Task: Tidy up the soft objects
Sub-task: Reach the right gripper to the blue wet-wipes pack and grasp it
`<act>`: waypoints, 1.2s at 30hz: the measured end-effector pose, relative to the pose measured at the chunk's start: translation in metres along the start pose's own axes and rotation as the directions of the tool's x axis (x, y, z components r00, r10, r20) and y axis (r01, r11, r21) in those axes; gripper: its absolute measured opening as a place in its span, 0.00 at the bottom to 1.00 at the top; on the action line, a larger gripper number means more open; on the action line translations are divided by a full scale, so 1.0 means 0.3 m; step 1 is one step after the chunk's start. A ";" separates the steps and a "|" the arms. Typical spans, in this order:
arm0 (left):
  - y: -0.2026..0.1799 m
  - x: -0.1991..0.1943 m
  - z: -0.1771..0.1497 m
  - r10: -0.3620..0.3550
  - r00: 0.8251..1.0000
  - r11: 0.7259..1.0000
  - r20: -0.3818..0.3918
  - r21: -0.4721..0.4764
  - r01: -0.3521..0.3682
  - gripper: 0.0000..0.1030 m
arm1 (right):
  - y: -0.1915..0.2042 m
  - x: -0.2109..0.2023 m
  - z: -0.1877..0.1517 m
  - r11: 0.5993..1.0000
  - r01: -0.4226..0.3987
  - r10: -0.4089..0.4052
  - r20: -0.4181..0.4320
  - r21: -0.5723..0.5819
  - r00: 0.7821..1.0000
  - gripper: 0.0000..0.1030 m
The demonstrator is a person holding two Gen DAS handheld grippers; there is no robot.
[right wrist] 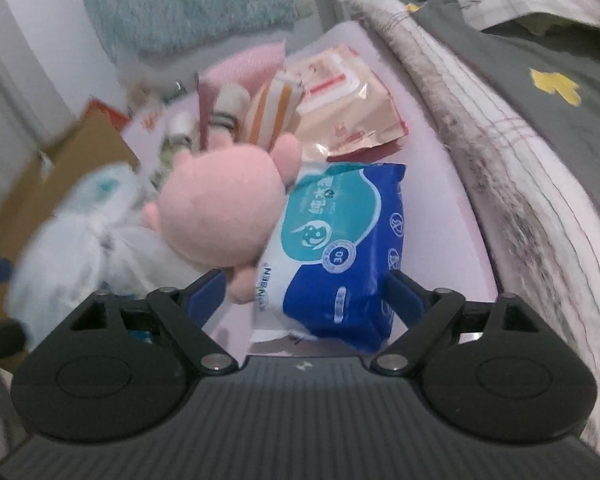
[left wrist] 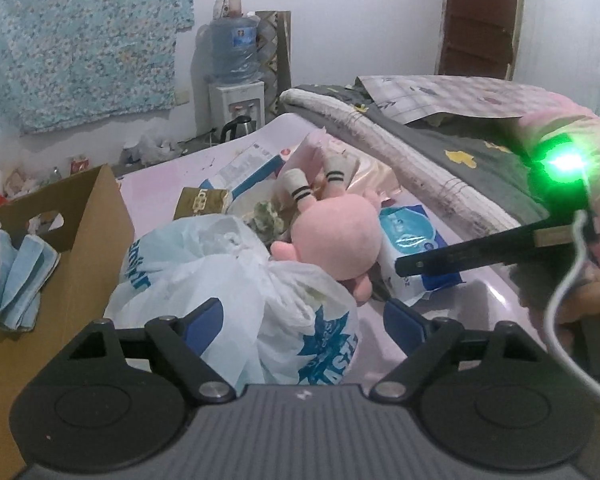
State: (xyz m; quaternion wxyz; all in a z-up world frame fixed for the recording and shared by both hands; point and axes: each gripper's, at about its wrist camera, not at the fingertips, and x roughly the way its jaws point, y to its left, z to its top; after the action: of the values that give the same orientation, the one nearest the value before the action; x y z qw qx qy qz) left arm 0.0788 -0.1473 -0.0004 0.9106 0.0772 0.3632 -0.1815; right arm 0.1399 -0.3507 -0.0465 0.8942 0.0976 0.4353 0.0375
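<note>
Right now your left gripper [left wrist: 303, 322] has its fingers spread wide around the crumpled white plastic bag [left wrist: 236, 280] with blue print, nothing pinched. Cardboard box [left wrist: 80, 240] sits just left of the bag, a folded light-blue cloth [left wrist: 18, 280] draped over its edge. Pink plush toy [left wrist: 338, 236] lies head-toward-you on the pink bed surface [left wrist: 460, 312], leaning on the bag; its striped-sock legs point away. Beyond it: a blue-and-white carton [left wrist: 246, 168] and a brown packet [left wrist: 200, 202]. A folded blanket pile [left wrist: 440, 152] walls off the right side.

Your right gripper [right wrist: 305, 294] also has fingers spread, straddling the near end of the blue-and-white wipes pack [right wrist: 340, 248], pads not pressing. The plush [right wrist: 224, 208] overlaps the pack's left edge, so it crowds that finger. A beige wipes pack [right wrist: 348, 104] lies further back. Right-wrist view is motion-blurred on the left; the bag [right wrist: 84, 232] there is only a smear.
</note>
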 end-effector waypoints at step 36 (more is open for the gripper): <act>-0.063 -0.045 -0.183 -0.319 0.946 0.946 -0.053 -0.083 0.314 0.89 | -0.012 -0.237 -0.361 0.974 -0.175 0.189 -0.092 0.144 0.978 0.79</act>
State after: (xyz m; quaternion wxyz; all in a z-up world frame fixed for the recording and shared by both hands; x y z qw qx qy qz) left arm 0.0275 -0.1461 -0.0310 0.8595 -0.0098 0.4069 -0.3092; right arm 0.0108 -0.3498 -0.0575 0.8541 0.1954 0.4726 0.0947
